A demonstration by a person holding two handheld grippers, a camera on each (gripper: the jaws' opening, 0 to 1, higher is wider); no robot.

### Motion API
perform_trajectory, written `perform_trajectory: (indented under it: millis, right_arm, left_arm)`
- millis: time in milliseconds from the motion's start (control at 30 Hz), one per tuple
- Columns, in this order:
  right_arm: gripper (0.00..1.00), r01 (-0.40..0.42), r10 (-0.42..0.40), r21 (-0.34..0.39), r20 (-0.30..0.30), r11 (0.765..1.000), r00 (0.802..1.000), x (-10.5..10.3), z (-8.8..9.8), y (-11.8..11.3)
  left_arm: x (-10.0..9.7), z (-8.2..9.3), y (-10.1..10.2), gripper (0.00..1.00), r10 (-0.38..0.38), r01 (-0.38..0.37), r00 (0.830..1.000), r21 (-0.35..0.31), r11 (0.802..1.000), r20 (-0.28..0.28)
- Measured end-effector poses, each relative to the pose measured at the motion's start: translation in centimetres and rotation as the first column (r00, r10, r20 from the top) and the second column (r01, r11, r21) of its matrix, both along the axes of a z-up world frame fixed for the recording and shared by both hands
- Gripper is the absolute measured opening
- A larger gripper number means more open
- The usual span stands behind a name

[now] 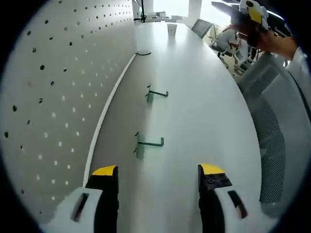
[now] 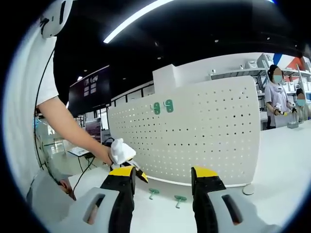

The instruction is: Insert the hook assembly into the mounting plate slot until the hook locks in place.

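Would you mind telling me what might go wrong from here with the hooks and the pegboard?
The two loose hooks lie flat on the table; the open left gripper might push one away rather than grasp it. The pegboard stands free on the table, so pressing a hook in might tip it.

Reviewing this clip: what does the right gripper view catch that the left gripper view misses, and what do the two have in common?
Right gripper view: two green hooks already hung high on the pegboard's face, and the left tongs in a person's hand.

Left gripper view: the pegboard edge-on, a mesh chair beside the table, and the right tongs raised at top right.

Both: the white pegboard standing on the white table, two loose green hooks lying at its foot, and each view's own open yellow-tipped tongs.
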State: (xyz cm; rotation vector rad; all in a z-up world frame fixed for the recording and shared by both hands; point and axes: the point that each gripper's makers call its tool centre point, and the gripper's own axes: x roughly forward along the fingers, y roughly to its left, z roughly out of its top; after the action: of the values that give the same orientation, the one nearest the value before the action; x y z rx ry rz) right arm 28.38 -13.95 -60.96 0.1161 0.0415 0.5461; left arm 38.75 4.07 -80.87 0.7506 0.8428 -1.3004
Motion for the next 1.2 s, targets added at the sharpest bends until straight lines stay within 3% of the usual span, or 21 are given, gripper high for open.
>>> perform_trajectory:
  millis: [800, 1200]
  right_arm:
    - [0.42, 0.012, -0.012, -0.016, -0.001, 1.000, 1.000, -0.2, -0.1, -0.3]
    - [0.41, 0.021, -0.021, -0.014, -0.001, 1.000, 1.000, -0.2, -0.1, -0.6]
  left_arm:
    - [1.0, -1.5, -2.0, 0.68, -0.117, 0.117, 0.993, 0.071, 0.991, -0.009]
    - [1.0, -2.5, -1.8, 0.67, -0.165, 0.166, 0.986, 0.109, 0.980, -0.018]
